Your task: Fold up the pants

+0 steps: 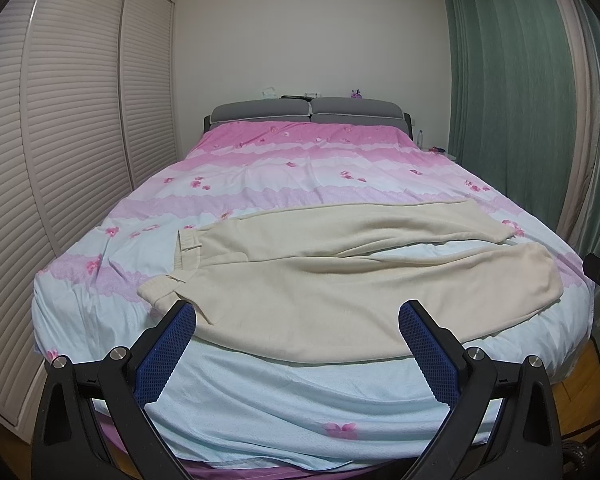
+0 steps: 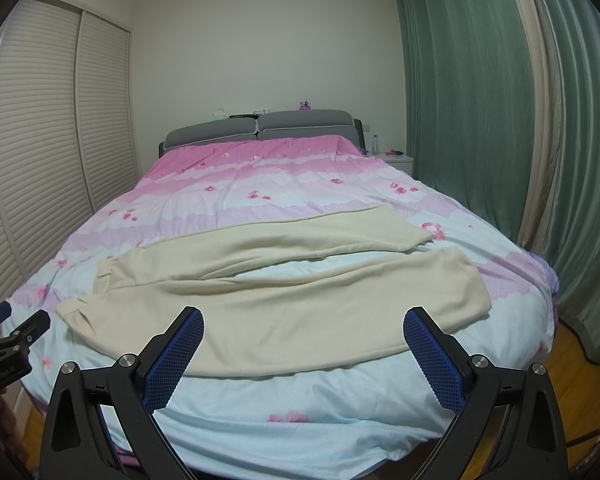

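Pants (image 1: pixel 340 292) spread flat across bed (image 1: pixel 300 400), near its foot edge, legs apart, waistband left. Nothing folded yet. Left gripper (image 1: pixel 298 320) and right gripper (image 2: pixel 304 326) before bed, jaws wide, empty.

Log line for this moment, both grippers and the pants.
left gripper open, empty | right gripper open, empty | pants flat on bed, legs apart, unfolded

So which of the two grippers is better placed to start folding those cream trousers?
Probably the left gripper: open, it faces the waistband of the cream fleece pants. The right gripper, also open, faces the near leg's middle, with its hem off to its right.
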Available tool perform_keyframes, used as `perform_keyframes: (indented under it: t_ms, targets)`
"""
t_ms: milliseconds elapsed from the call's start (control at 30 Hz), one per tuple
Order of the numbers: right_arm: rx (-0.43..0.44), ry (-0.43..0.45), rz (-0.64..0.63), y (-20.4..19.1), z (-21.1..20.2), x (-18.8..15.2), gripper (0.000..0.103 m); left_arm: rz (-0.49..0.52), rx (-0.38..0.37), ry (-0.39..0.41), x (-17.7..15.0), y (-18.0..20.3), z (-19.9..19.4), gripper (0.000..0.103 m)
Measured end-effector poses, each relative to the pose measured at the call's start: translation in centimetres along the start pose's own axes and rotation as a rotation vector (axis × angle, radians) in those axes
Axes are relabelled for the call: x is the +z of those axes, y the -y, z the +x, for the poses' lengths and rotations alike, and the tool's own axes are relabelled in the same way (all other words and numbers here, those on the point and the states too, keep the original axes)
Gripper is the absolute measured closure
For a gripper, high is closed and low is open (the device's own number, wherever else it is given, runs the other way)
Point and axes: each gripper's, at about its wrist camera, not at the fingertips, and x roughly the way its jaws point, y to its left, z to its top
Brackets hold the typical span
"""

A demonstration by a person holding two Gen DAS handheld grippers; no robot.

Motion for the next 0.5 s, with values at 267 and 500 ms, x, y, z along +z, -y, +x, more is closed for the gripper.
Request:
perform_keyframes:
  t_ms: [267,500]
  targets:
    - [0.004,-0.011,0.014,0.4,0.4,0.2,0.002,0.003,-0.002,-0.006,-0.1,0.0,0.3,0.0]
    - [-0.006,-0.015,0.017,0.8,1.2,0.3,0.002,0.025,-0.002,-0.028,-0.1,0.3,1.7,0.0]
